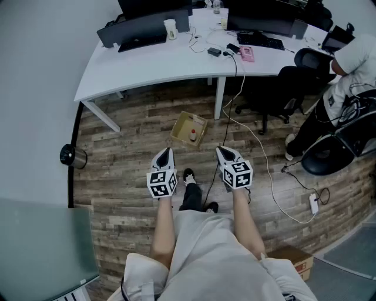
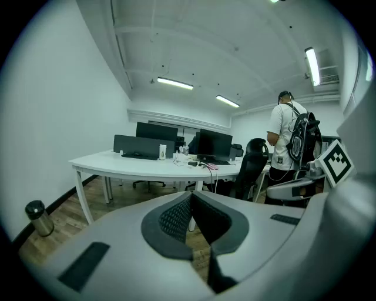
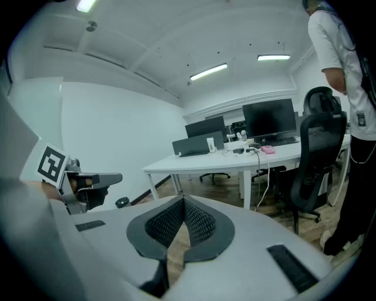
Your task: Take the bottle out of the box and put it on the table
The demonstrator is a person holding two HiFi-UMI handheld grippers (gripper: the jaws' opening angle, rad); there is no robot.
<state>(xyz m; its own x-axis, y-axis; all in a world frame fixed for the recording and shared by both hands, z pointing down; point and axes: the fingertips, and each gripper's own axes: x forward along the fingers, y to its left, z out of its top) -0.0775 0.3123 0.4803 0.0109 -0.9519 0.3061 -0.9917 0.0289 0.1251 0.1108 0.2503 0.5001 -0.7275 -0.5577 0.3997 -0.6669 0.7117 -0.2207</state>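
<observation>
Closed jaws are shown on the left gripper (image 2: 190, 197), its two dark pads meeting at the tips with nothing held between them. The right gripper (image 3: 183, 200) is likewise seen shut and empty. In the head view both are held side by side at the centre of the frame, above a wood-plank floor (image 1: 129, 147), well apart from each other and tilted slightly downward.

The bottle (image 1: 193, 135) is found inside the open cardboard box (image 1: 183, 126), which is set on the floor just above the grippers in the head view, below the table edge and beside a white table leg (image 1: 219, 97). Whether the bottle is upright cannot be told.

A long, curved white table (image 1: 147, 64) is spread across the upper part of the frame. Dark monitors (image 1: 154, 7), a keyboard (image 1: 261, 40), a paper cup (image 1: 170, 28) and a pink item (image 1: 247, 54) are carried on it. A white cable (image 1: 258, 147) is trailed from the table down to a power strip (image 1: 314, 203) at lower right. A black office chair (image 1: 276, 94) is placed at the table, and a person in a white top (image 1: 346, 88) is seen at the right edge. A metal bin (image 1: 73, 156) is stood by the left wall, and a second carton (image 1: 294, 258) is seen at lower right.
</observation>
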